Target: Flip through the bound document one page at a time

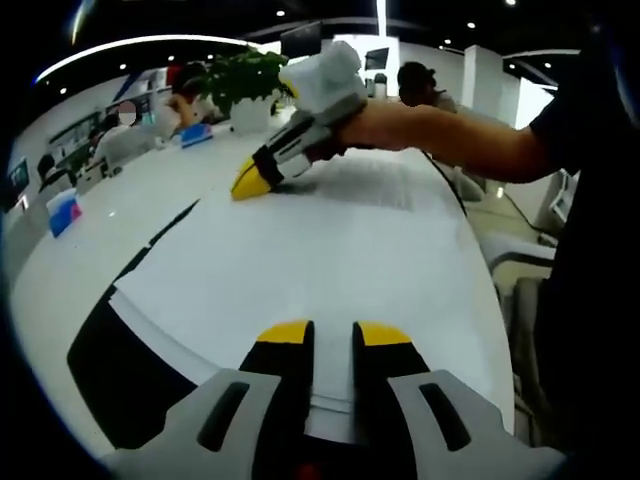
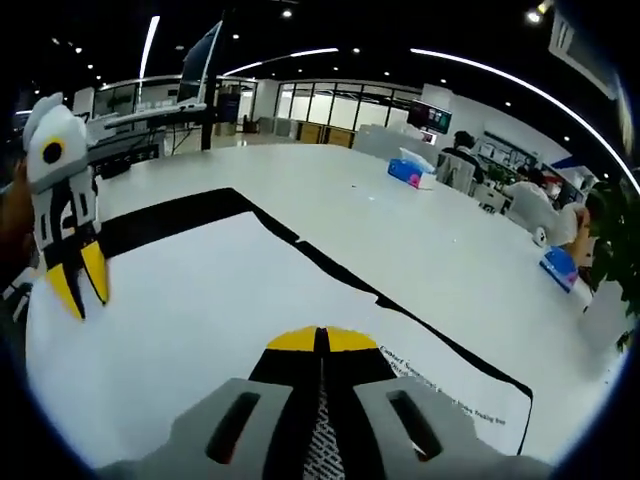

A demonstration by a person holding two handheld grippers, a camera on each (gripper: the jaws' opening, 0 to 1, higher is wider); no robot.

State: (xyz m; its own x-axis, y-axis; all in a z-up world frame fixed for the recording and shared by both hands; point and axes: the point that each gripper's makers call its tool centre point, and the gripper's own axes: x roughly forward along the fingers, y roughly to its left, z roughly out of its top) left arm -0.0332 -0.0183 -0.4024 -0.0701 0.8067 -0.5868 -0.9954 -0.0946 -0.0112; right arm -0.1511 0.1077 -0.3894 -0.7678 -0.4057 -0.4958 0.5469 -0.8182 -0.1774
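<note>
Pinning bound document (image 1: 330,250) flat on counter (image 2: 420,230): left tongs (image 1: 333,332) slightly apart, right tongs (image 2: 321,340) together; lifting one page edge only.

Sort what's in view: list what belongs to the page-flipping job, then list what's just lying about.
Job:
bound document
left gripper, jaws slightly apart
right gripper, jaws closed, tips on the page

Lying about:
potted plant
blue tissue box
second blue box
white table
</note>
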